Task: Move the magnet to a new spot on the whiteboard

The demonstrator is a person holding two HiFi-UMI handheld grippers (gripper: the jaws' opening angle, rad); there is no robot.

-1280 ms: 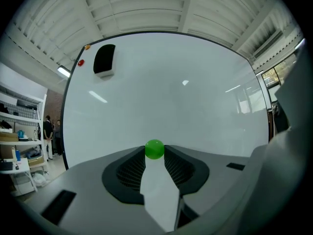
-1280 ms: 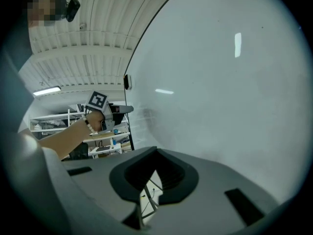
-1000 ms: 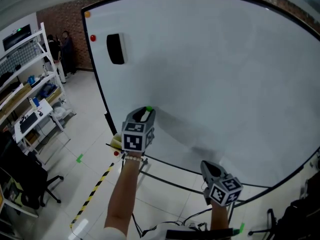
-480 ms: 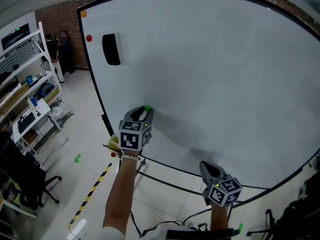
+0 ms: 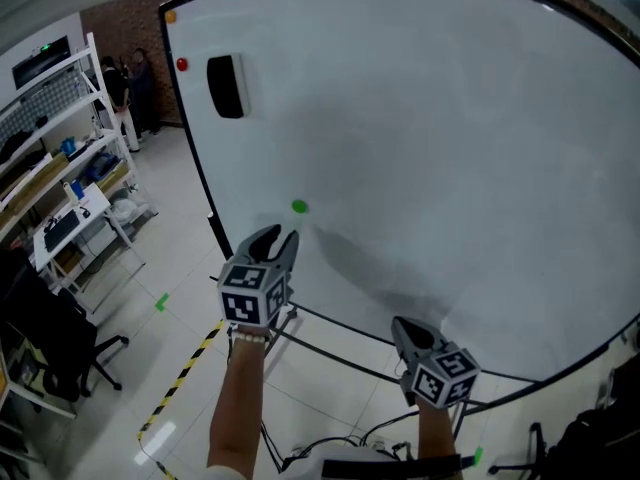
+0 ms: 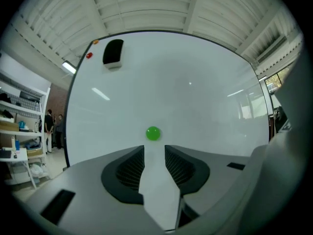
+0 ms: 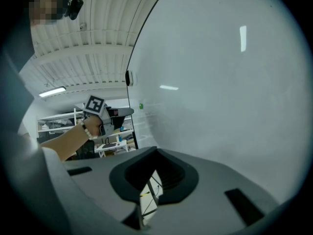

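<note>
Clinging near whiteboard (image 5: 450, 168) edge, magnet (image 5: 299, 206) (room rightward)

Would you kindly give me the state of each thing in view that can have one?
Green magnet: stuck on the whiteboard, held by neither gripper.
Left gripper: jaws apart, empty, just below the green magnet.
Right gripper: jaws together, empty, low and away from the green magnet.
Eraser: stuck at the whiteboard's upper left.
Red magnet: stuck beside the eraser.

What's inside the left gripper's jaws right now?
Nothing: the left gripper is open, only bare whiteboard showing through the gap. The green magnet sits on the board beyond the tips. The magnet's back face is hidden.
</note>
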